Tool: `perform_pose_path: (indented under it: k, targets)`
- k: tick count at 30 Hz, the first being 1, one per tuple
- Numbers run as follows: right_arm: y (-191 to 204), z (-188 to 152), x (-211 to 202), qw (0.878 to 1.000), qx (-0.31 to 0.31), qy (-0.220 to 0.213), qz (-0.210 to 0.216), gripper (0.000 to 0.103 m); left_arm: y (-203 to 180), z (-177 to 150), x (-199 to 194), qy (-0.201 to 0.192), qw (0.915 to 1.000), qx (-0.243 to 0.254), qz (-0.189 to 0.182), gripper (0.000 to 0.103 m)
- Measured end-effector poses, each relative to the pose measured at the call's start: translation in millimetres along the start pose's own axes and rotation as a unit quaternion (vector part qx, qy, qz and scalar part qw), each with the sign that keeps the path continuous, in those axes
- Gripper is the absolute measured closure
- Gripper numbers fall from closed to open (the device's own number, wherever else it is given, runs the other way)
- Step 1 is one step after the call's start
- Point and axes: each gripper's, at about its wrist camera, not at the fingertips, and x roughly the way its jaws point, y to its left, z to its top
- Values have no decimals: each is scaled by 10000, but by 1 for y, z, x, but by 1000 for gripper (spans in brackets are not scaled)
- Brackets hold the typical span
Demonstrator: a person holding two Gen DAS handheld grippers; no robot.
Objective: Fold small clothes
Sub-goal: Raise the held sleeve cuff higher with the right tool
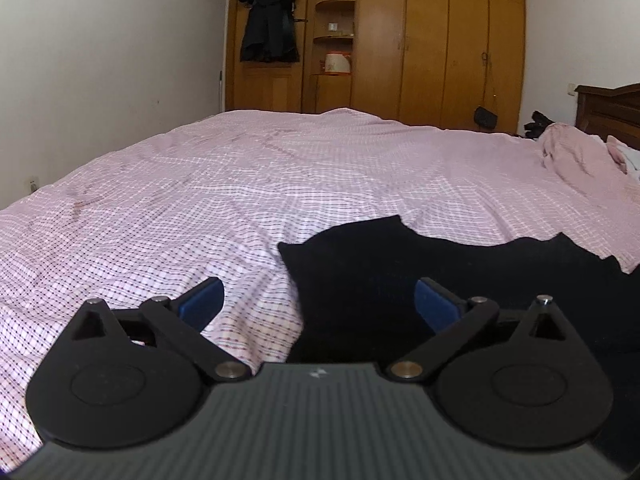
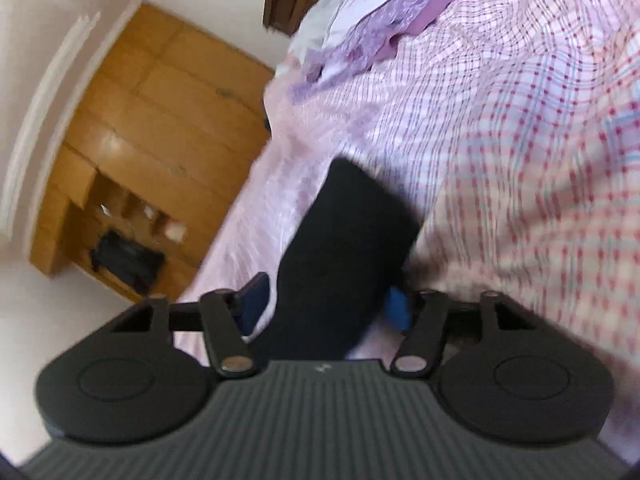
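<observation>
A black garment lies spread on the bed at its near edge, its dark cloth rumpled into peaks against the pink-and-white checked cover. My left claw hangs low over the garment's left border with its jaws spread as wide as they go, one blue pad above bare cover, the other blue pad above the black cloth, and nothing gripped between them. In my right wrist view, rolled hard sideways and smeared by blur, a black piece of clothing runs up between the jaws of my right claw; the jaws stand about half open, and I cannot tell whether the pads press on the cloth or merely flank it. Farther up the bed a crumpled pink blanket sits near a dark wooden headboard, while purple and white bedding is bunched at the same end in the right view. Beyond the bed, a wooden wardrobe fills the far wall, with a dark coat hanging beside its open shelves.
</observation>
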Motion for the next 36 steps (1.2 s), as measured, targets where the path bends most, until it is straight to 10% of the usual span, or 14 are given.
perform_pose_path:
  k: [9, 12, 19, 36]
  targets:
    - [-4, -1, -3, 9983, 60, -502, 284, 58, 25, 5, 15, 131, 9975, -660, 190, 0]
    - [-7, 0, -8, 9978, 178, -634, 2, 79, 24, 4, 12, 63, 9979, -598, 239, 0]
    - [2, 9, -12, 9965, 192, -756, -303, 91, 21, 4, 10, -67, 9988, -411, 240, 0]
    - [247, 8, -60, 9596, -2612, -991, -334, 92, 43, 27, 1, 253, 9945, -1007, -158, 0]
